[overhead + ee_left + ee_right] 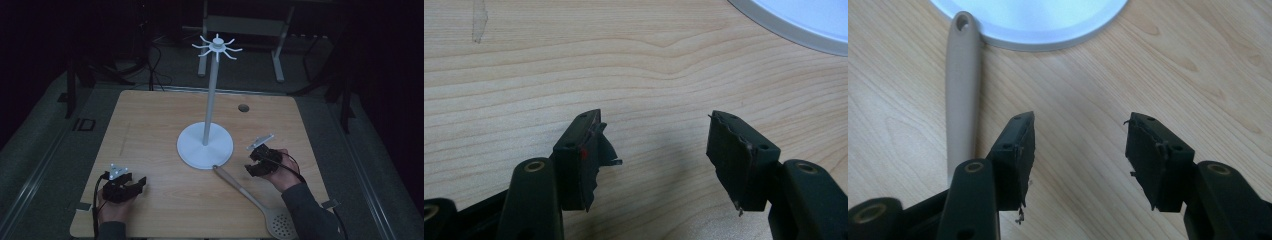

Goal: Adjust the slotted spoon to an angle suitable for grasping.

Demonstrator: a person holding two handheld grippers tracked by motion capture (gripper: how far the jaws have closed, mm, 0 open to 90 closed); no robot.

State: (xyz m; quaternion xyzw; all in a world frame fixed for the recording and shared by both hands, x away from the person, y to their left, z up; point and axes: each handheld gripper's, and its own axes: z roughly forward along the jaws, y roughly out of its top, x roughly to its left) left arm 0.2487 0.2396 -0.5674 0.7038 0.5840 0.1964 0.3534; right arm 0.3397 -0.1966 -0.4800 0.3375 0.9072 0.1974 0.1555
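Dim lab: wooden table (150, 125), floor cables (155, 70), metal frame legs (277, 55) behind.

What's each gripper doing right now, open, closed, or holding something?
Left gripper: open, holding nothing, over bare table.
Right gripper: open, holding nothing, beside the beige slotted spoon's handle.

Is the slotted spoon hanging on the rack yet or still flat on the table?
Flat on the table. The slotted spoon lies with its handle tip beside the rack base; the right gripper is open, next to the handle.
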